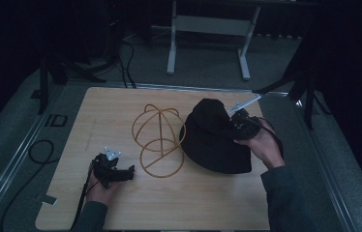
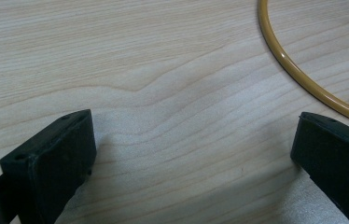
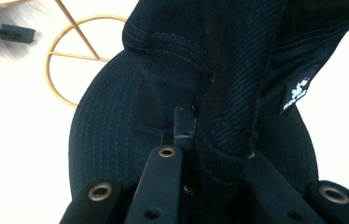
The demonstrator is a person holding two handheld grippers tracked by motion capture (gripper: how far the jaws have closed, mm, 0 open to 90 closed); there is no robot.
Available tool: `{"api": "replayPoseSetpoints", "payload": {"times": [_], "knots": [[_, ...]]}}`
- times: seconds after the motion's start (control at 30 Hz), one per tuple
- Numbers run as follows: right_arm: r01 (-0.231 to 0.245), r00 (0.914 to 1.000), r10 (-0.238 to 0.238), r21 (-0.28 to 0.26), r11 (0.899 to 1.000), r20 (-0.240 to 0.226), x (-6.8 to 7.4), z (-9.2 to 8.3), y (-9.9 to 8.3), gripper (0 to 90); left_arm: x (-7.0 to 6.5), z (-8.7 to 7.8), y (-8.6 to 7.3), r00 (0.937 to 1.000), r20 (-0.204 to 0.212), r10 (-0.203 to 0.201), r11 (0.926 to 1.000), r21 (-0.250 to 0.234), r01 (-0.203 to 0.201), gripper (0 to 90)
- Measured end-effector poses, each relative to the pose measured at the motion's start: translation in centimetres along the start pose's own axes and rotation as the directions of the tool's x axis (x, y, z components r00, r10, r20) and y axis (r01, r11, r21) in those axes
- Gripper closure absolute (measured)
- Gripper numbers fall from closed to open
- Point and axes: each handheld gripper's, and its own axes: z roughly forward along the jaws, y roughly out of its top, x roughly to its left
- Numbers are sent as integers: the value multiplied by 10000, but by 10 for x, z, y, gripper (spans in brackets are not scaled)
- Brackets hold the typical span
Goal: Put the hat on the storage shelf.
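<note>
1. High view: your right tool (image 1: pixel 237 123) sits at the right side of the black hat (image 1: pixel 213 137), which lies on the wooden table (image 1: pixel 121 106) just right of centre, with your right hand (image 1: pixel 261 142) behind the tool.
2. Right gripper view: the right tool (image 3: pixel 210 154) has its jaws drawn close together on a fold of the black hat (image 3: pixel 172 84), the fabric bunched between them. A small white-printed label (image 3: pixel 296 93) is sewn on the hat's side.
3. Just left of the hat stands the gold wire hat stand (image 1: pixel 158 140), a dome of hoops above a round base ring. From above, the hat's left edge appears to touch or overlap the stand's right side; you cannot tell which.
4. Your left tool (image 1: pixel 129 173) lies low at the table's front left, near the stand's base ring, held by your left hand (image 1: pixel 102 186).
5. Left gripper view: the left tool (image 2: pixel 193 154) has its jaws spread wide apart with bare wood between them, gripping nothing. The gold base ring (image 2: pixel 303 79) curves past just beyond the right jaw.
</note>
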Motion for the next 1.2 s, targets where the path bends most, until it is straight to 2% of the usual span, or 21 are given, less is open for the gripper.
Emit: {"api": "replayPoseSetpoints", "payload": {"times": [0.5,1.2], "knots": [[569,9984,-569,-7,9984,-25,2,-15,14,877,0,0,0,10000,-2,-22,10000,-19,22,3],[867,9957,-880,-461,9952,-274,-1,-35,28,877,0,0,0,10000,-1,10,10000,10,-10,3]]}}
